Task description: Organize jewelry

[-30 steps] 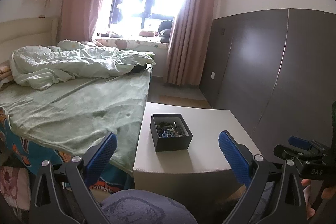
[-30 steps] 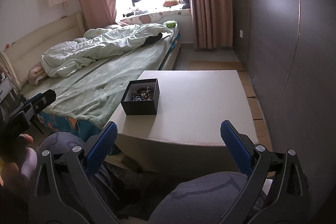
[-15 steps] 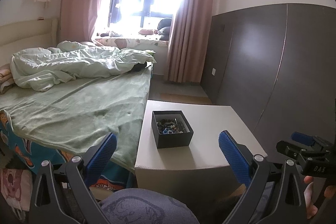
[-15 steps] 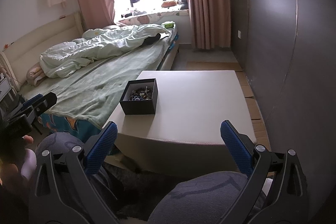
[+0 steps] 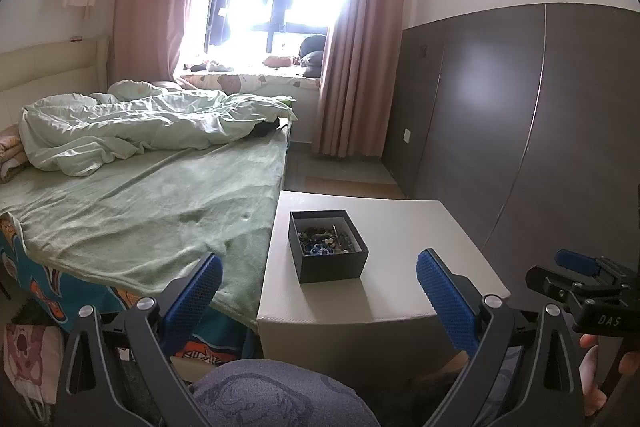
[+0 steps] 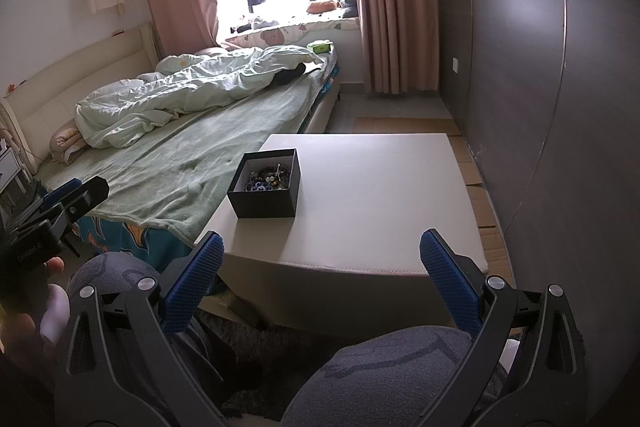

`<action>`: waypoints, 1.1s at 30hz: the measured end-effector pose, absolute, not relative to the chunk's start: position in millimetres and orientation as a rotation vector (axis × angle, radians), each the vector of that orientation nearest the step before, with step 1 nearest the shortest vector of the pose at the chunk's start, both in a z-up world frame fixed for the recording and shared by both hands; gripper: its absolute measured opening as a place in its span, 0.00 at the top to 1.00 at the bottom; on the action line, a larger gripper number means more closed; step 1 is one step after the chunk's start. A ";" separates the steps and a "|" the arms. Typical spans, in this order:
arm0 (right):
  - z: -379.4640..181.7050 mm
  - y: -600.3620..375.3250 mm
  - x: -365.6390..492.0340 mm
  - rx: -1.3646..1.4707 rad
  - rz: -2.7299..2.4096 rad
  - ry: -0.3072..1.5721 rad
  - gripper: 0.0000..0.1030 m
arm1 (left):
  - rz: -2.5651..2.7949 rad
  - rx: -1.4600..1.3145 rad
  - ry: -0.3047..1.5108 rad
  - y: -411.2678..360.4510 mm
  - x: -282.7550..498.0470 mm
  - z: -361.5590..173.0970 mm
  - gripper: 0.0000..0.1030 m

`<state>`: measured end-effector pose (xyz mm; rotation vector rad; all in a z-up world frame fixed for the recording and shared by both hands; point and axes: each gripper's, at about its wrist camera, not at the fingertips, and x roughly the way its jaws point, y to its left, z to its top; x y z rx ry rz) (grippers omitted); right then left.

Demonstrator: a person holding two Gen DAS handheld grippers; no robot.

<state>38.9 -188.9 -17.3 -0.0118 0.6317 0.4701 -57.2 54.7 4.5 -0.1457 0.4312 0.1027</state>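
Note:
A black open box [image 5: 327, 246] [image 6: 267, 189] full of tangled beads and jewelry sits on a low white table [image 5: 400, 227] [image 6: 372, 195], near the table's left edge. My left gripper [image 5: 318, 287] is open, held back from the table's near edge with nothing between its blue pads. My right gripper [image 6: 320, 269] is also open and empty, short of the table's front edge. Each gripper shows at the rim of the other's view, held in a hand.
A bed [image 5: 140, 211] with a green blanket and rumpled duvet adjoins the table's left side. A dark wall panel [image 5: 520, 131] runs along the right. The person's knees in grey trousers [image 6: 392, 379] lie below the grippers. Curtained window at the back.
Both grippers have shifted slightly; the left view has tipped up a little and the box sits a touch farther right in it. Both stay open.

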 end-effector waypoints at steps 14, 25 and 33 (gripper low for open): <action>-17.8 -192.2 35.9 -0.014 0.458 0.625 0.05 | 0.102 -0.134 0.413 54.9 -59.9 4.6 0.08; -15.5 -195.8 28.5 -0.020 0.429 0.593 0.05 | 0.092 -0.164 0.413 61.9 -63.0 5.6 0.08; -14.4 -195.1 28.9 -0.010 0.429 0.595 0.05 | 0.098 -0.121 0.383 52.4 -68.4 8.2 0.08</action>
